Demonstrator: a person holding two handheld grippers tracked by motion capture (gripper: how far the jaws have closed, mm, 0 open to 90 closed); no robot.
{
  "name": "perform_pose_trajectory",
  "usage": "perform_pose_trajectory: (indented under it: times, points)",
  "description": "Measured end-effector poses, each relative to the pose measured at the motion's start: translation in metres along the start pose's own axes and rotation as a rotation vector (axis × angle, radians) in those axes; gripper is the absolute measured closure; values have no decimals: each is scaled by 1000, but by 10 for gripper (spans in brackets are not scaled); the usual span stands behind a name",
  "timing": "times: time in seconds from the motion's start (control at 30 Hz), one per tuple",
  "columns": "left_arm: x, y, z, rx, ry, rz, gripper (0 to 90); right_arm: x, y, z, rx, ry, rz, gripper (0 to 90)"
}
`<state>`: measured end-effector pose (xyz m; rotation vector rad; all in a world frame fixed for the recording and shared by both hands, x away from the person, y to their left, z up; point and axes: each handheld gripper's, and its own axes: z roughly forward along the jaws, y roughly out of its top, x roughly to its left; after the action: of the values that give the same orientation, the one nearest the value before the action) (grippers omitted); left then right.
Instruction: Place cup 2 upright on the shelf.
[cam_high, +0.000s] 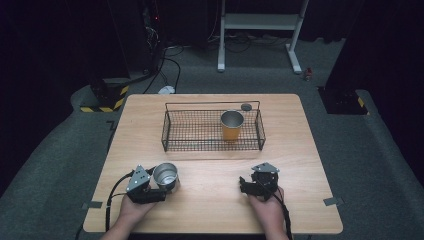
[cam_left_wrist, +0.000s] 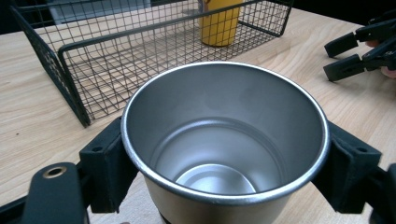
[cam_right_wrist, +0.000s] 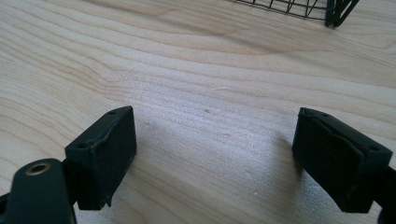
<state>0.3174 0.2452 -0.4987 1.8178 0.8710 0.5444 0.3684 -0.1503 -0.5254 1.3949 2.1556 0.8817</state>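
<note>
Dim lab or studio, black curtains (cam_high: 50, 40), hazard-striped base (cam_high: 102, 102), floor cables (cam_high: 170, 65), white stand (cam_high: 260, 25)

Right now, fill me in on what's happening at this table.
A person sits at a wooden table with a two-jaw gripper in each hand. The left gripper has its jaws closed around a silver metal cup, which is empty and upright near the front edge. The right gripper is open over bare wood, holding nothing. Farther back stands a black wire basket with an orange cup upright inside it, towards its right end.
</note>
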Motion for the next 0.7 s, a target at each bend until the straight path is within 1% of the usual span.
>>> perform_pose_trajectory:
  times: [0.03, 0.07, 0.17, 0.2, 0.4, 0.57, 0.7]
  points:
    - [1, 0, -1, 0, -2, 0, 188, 0, 0, 0, 0, 0, 0, 136]
    - [1, 0, -2, -9, 6, -5, 189, 0, 0, 0, 0, 0, 0, 136]
    - [3, 0, -3, -12, 9, -3, 188, 0, 0, 0, 0, 0, 0, 136]
    - [4, -1, -4, -19, 19, -5, 188, 0, 0, 0, 0, 0, 0, 136]
    - [7, -2, -6, -27, 31, -23, 189, 0, 0, 0, -1, -1, 0, 137]
    - [11, -3, -9, -48, 51, -32, 189, 0, 0, 0, 0, -1, 0, 137]
    - [14, -4, -10, -56, 58, -50, 189, 0, 0, 0, 0, -1, 0, 137]
